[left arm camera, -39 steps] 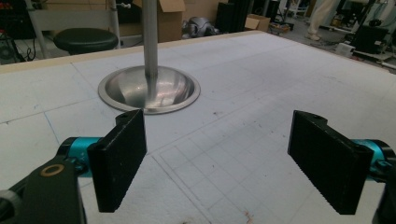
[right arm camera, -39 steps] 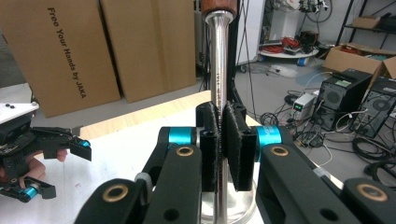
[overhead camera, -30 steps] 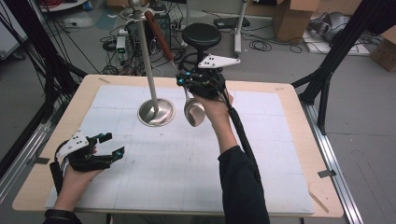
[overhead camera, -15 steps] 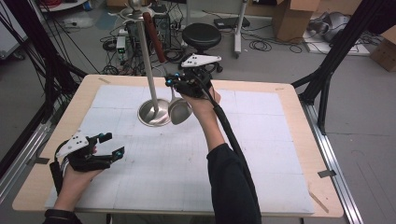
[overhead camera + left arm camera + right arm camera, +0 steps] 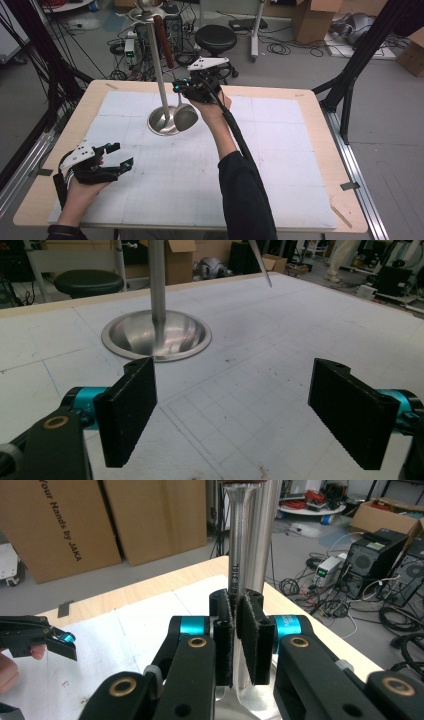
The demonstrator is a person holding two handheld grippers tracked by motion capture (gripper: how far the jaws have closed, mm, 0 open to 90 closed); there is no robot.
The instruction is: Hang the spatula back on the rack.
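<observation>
My right gripper [image 5: 186, 90] is clenched on a steel ladle [image 5: 185, 116]; its handle runs up between the jaws, bowl hanging below them, just beside the stand [image 5: 161, 122] base. The stand's pole rises right behind the jaws. My left gripper [image 5: 114, 155] rests on the worktop [image 5: 280, 150], jaws spread wide, nothing between them, stand base ahead.

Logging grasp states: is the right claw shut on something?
Shut on a ladle. In the right gripper view the right claw has its jaws pressed against a thin steel handle; the high view shows the bowl hanging below it.
</observation>
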